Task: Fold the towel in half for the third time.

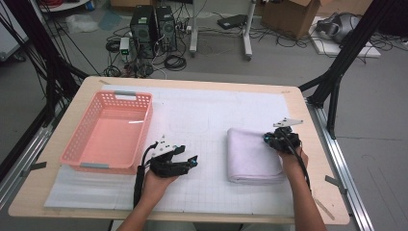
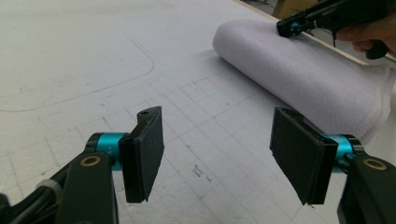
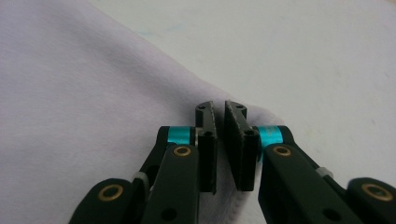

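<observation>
Towel – soft matt cloth; basket – pink perforated plastic; table – pale wood edge.

No readable text, label, brand, number or sign anywhere. White mat on counter: printed grid lines and rounded outline only, no lettering. Pink basket at 9 o'clock: unmarked. Cardboard box at 1 o'clock: no legible print.

We see the pink slotted plastic basket on the left part of the pale gridded paper mat that covers the light wooden table. The folded white towel lies on the mat's right part, well apart from the basket. The black two-jaw left gripper sits between them, just beside the basket; the black two-jaw right gripper is at the towel's far right corner.
</observation>
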Demonstrator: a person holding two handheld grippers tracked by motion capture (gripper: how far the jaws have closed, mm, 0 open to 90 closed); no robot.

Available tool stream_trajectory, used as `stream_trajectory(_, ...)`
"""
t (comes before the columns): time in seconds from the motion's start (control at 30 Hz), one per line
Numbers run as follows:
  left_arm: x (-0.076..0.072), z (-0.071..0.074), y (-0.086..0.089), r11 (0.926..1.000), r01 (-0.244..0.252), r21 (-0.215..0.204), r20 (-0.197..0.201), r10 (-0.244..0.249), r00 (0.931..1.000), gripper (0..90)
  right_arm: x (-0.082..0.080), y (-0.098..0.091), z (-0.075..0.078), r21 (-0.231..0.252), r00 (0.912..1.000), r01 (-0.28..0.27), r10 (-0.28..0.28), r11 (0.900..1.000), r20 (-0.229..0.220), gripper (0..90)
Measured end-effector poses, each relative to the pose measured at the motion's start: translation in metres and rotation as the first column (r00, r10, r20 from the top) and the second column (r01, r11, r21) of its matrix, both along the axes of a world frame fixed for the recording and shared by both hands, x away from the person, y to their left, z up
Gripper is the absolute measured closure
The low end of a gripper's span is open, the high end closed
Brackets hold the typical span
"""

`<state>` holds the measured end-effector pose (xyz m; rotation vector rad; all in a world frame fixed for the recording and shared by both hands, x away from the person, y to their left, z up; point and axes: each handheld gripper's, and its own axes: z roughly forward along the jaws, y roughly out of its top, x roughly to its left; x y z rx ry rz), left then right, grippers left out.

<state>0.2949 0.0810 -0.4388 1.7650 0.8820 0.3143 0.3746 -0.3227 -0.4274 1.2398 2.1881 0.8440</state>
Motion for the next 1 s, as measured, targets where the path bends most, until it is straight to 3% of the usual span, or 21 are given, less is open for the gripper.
stream_trajectory(0.13, 0.0, -0.001, 0.0, 1.0, 0.001, -0.001, 0.0, -0.001, 1.0, 35.2, -0.006, -0.013, 0.0, 0.005, 0.995, 0.084, -0.084, 0.9965, 0.055, 76.7)
stream_trajectory(0.23, -0.001, -0.001, -0.001, 1.0, 0.005, -0.005, 0.001, -0.005, 1.0, 35.0, -0.018, -0.026, 0.007, 0.088, 0.9905, 0.091, -0.099, 0.992, 0.095, 75.1)
stream_trajectory(0.33, -0.001, 0.0, 0.0, 1.0, 0.002, -0.006, 0.006, -0.002, 1.0, 34.1, -0.035, -0.034, 0.013, 0.165, 0.9918, 0.053, -0.071, 0.9849, 0.106, 69.4)
stream_trajectory(0.4, -0.001, 0.0, 0.0, 0.9999, 0.002, -0.01, 0.006, -0.001, 1.0, 33.6, -0.048, -0.035, 0.014, 0.206, 0.9949, -0.004, -0.017, 0.9786, 0.099, 64.9)
stream_trajectory(0.47, 0.0, 0.0, 0.0, 0.9999, 0.001, -0.01, 0.005, -0.001, 1.0, 31.6, -0.064, -0.033, 0.012, 0.196, 0.9942, -0.06, 0.041, 0.9787, 0.099, 63.5)
stream_trajectory(0.6, 0.0, 0.001, 0.0, 0.9998, 0.004, -0.02, 0.01, -0.003, 0.9999, 26.3, -0.092, -0.029, -0.001, 0.212, 0.9896, -0.138, 0.126, 0.9674, 0.07, 64.5)
stream_trajectory(0.73, 0.0, 0.003, 0.001, 0.9995, 0.0, -0.031, 0.018, 0.0, 0.9998, 19.4, -0.109, -0.031, -0.009, 0.135, 0.9847, -0.173, 0.168, 0.9756, 0.048, 66.6)
stream_trajectory(0.83, 0.0, 0.003, 0.002, 0.9993, -0.001, -0.038, 0.017, 0.002, 0.9999, 19.4, -0.121, -0.041, -0.009, 0.109, 0.9882, -0.151, 0.147, 0.9825, 0.042, 66.3)
stream_trajectory(0.9, 0.0, 0.003, 0.002, 0.9988, -0.014, -0.046, 0.015, 0.015, 0.9998, 19.5, -0.128, -0.049, -0.006, 0.148, 0.9902, -0.133, 0.125, 0.98, 0.063, 62.9)
stream_trajectory(1.0, 0.001, 0.005, 0.003, 0.9984, -0.014, -0.054, 0.022, 0.016, 0.9996, 21.1, -0.133, -0.056, 0.005, 0.191, 0.9873, -0.118, 0.095, 0.9744, 0.128, 56.7)
